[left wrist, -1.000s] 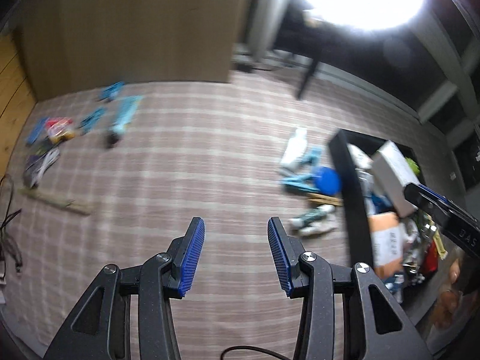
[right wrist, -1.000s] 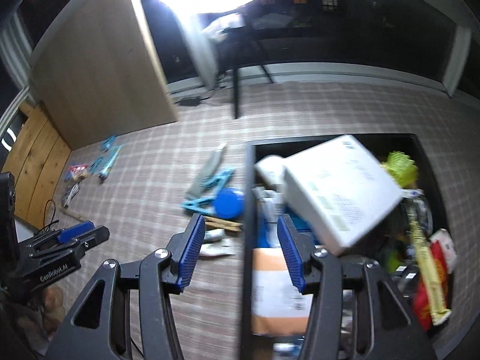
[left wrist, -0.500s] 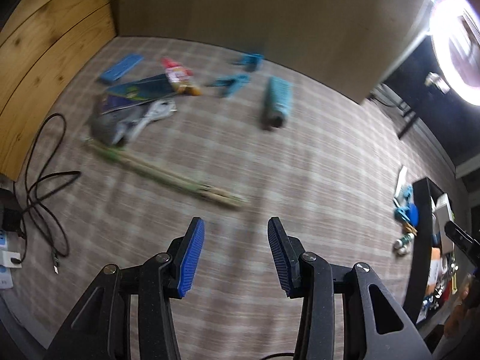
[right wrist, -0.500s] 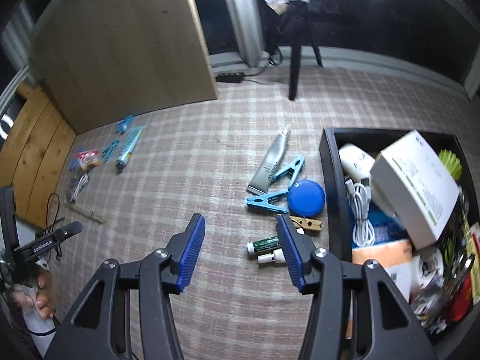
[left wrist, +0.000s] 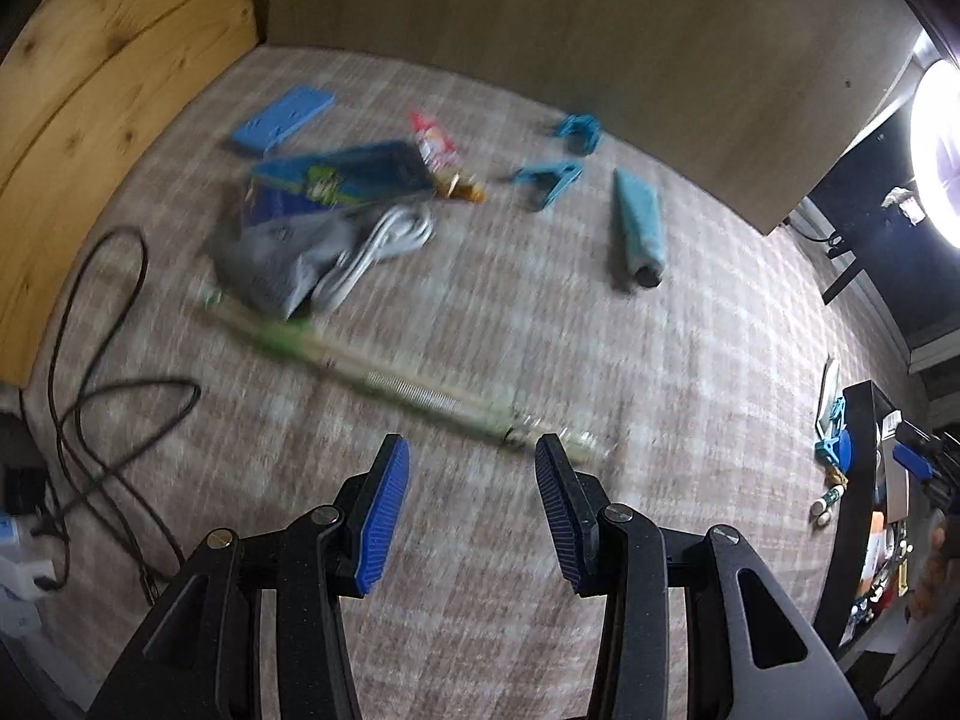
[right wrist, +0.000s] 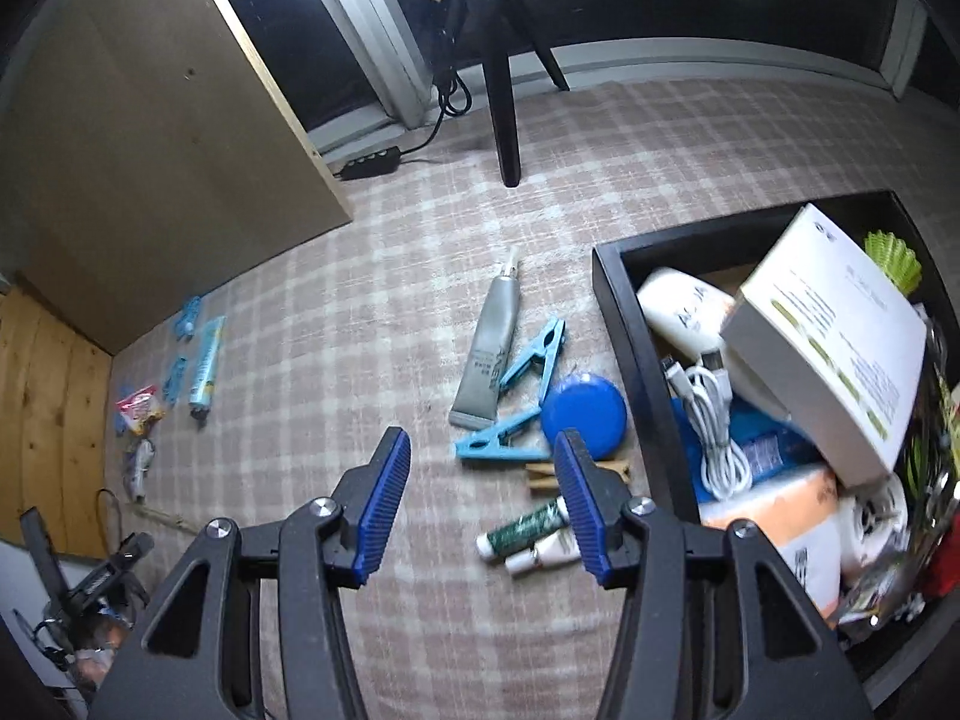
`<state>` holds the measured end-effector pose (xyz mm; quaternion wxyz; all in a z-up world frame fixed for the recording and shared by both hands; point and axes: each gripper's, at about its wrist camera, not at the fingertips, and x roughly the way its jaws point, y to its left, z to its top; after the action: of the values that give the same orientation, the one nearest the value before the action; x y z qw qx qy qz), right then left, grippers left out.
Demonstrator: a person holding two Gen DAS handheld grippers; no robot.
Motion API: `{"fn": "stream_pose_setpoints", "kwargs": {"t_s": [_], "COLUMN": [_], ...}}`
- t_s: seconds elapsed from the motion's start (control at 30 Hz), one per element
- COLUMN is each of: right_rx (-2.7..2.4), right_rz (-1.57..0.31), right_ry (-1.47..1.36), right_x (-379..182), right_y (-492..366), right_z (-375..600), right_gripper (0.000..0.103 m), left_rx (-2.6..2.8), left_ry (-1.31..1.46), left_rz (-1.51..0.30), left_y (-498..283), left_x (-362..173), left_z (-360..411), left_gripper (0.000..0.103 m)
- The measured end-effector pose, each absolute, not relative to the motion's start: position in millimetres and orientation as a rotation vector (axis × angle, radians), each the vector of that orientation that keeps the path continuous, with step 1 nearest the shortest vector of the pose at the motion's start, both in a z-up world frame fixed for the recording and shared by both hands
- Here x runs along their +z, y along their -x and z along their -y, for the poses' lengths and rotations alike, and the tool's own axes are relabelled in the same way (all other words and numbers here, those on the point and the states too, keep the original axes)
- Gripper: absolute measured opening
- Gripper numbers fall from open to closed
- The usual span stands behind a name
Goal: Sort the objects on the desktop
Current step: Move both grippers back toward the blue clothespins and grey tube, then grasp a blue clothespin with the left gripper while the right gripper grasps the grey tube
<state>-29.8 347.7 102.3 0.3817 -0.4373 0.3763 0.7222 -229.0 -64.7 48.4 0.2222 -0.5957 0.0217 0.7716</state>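
On the checked cloth point(right wrist: 372, 276) two separate clusters already lie sorted out, and a full black box point(right wrist: 618, 312) waits at the right edge of the right wrist view.

Left of that box, near the middle of the frame, sit a grey tube point(right wrist: 489, 354), two blue clothes pegs point(right wrist: 534, 354), a blue round disc point(right wrist: 585, 414), a wooden peg point(right wrist: 546, 474) and two small tubes point(right wrist: 528, 531) lying side by side. The right gripper point(right wrist: 483, 507) hangs over this group with its jaws spread and nothing between the blue pads; the small tubes lie just beside its right finger in the picture.

Across the left wrist view, in the upper half, the second cluster spreads out: a blue flat case point(left wrist: 282, 129), a blue packet point(left wrist: 342, 177), a red snack bag point(left wrist: 438, 150), a white cable point(left wrist: 378, 246) on something grey, two more blue pegs point(left wrist: 555, 180) and a teal tube point(left wrist: 636, 234). A long greenish stick point(left wrist: 384, 384) runs diagonally below them, blurred. The left gripper point(left wrist: 471, 513) is likewise parted and empty, hovering just short of that stick's near end.

My judgement: the sorting is partway. Several items are out and grouped, but the box still holds plenty, among them a white carton point(right wrist: 834, 354), a white bottle point(right wrist: 684, 312), a coiled cable point(right wrist: 714, 420) and an orange pack point(right wrist: 774, 504). Neither tool carries anything, so the next pick is yet to begin.
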Motion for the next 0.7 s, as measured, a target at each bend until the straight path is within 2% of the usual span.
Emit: {"fn": "stream_pose_setpoints", "kwargs": {"t_s": [0.2, 0.3, 0.57, 0.7], "right_rx": [1.826, 1.839, 1.819, 1.805], "right_rz": [-0.927, -0.92, -0.989, -0.977], "right_ry": [1.192, 1.227, 1.284, 1.325], "right_x": [83, 75, 46, 34], "right_y": [56, 68, 88, 97], "right_z": [-378, -392, -433, -439], "right_gripper": [0.049, 0.049, 0.049, 0.049], "left_rx": [2.172, 2.173, 2.057, 2.021], "left_ry": [1.569, 1.522, 1.481, 1.479], "left_rz": [-0.141, -0.307, -0.685, -0.718], "left_y": [262, 285, 324, 335], "left_x": [72, 74, 38, 25], "left_z": [26, -7, -80, -94], "left_gripper": [0.041, 0.043, 0.044, 0.044]}}
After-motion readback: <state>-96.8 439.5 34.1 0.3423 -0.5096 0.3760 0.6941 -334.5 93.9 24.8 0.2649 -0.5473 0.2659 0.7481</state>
